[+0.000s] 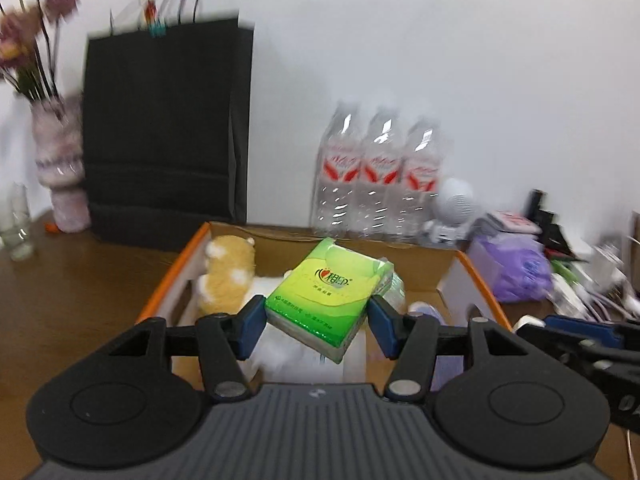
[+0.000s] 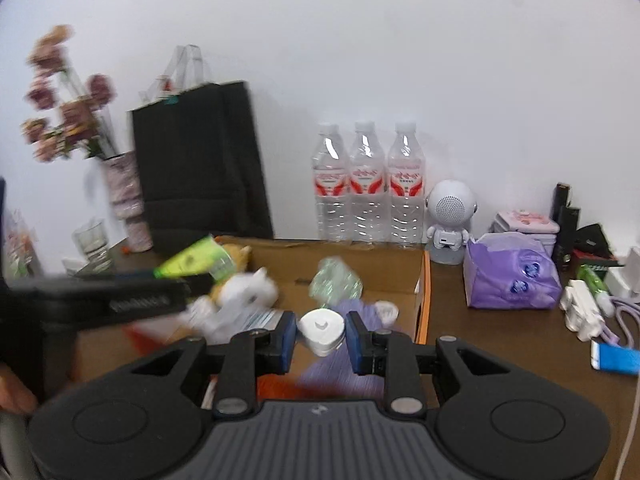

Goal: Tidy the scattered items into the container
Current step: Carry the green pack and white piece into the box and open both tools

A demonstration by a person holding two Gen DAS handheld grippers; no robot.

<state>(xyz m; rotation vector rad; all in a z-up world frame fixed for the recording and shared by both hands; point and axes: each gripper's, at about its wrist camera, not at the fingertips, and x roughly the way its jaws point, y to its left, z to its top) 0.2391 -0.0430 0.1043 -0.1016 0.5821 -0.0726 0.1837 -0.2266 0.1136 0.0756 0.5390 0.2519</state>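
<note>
Two grippers work over the cardboard box: left gripper clamps a green tissue pack, right gripper clamps a white rounded gadget. Box holds a tan plush toy, a white plush and purple cloth.

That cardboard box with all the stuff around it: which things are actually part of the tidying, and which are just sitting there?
Part of the job:
cardboard box
green tissue pack, in the left gripper
white round gadget, in the right gripper
plush toy, already in the box

Just lying about:
water bottles
black paper bag
flower vase
robot-shaped speaker
</note>
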